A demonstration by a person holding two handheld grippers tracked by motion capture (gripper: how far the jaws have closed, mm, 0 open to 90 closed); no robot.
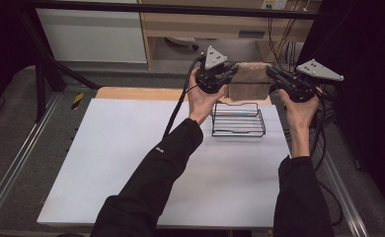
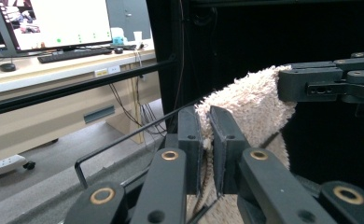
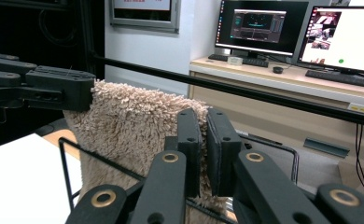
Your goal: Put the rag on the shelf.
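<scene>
Two grippers share one load: a beige towel held stretched between them in the air, above and just behind the black wire rack at the far end of the white table. My left gripper pinches the towel's left top corner; in the left gripper view its jaws are closed on a fold of pile, with almost no gap between the pads. My right gripper pinches the opposite corner the same way, jaws shut on cloth in the right gripper view.

My reading of the hold: gripping both top corners keeps the towel spread flat and hanging free, so it can be lowered or draped onto the rack without bunching. Lifting it clear of the wires avoids snagging the loops.

Materials: the towel is thick terry, shaggy looped pile, soft and limp, sagging slightly between the grips. The rack is thin rigid wire, rectangular, with parallel bars and a raised rim. The tabletop is smooth and matte, with a wooden edge showing at the back.
</scene>
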